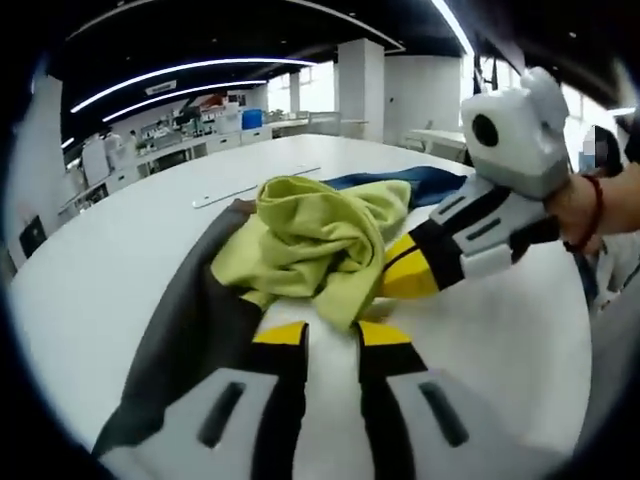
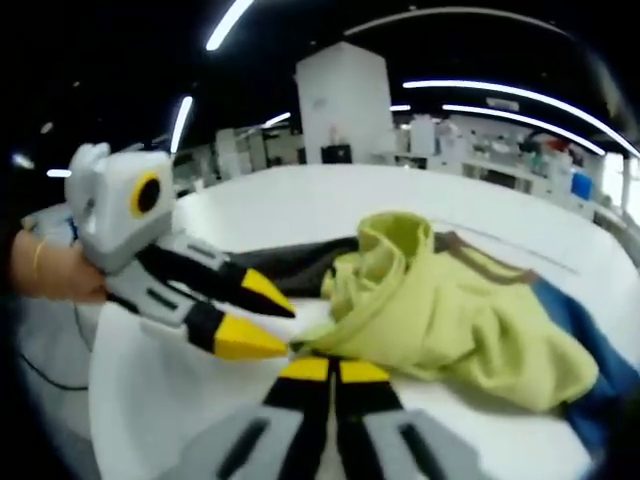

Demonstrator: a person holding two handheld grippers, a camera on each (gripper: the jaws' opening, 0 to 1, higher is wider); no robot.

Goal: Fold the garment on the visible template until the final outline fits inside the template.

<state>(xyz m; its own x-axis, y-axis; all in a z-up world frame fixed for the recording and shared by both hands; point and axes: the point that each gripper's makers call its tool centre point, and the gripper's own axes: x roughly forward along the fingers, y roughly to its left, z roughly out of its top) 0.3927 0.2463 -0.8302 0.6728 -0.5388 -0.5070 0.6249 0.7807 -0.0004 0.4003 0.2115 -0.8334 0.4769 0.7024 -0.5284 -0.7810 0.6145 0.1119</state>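
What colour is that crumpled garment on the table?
Yellow-green; the garment shows best in the right gripper view.

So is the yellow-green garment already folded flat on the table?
No: in the left gripper view the yellow-green garment lies bunched in a crumpled heap on the white table.

Your left gripper (image 1: pixel 332 338) has white arms with dark slots, black strips along the inner edges, and bright yellow tips on its fingers (image 1: pixel 281 333). Your right gripper (image 2: pixel 328 371) looks the same: grey-white arms, black middles, yellow tips. You wear a thin red band (image 1: pixel 596 212) on your right wrist and a thin gold band (image 2: pixel 37 257) on your left.
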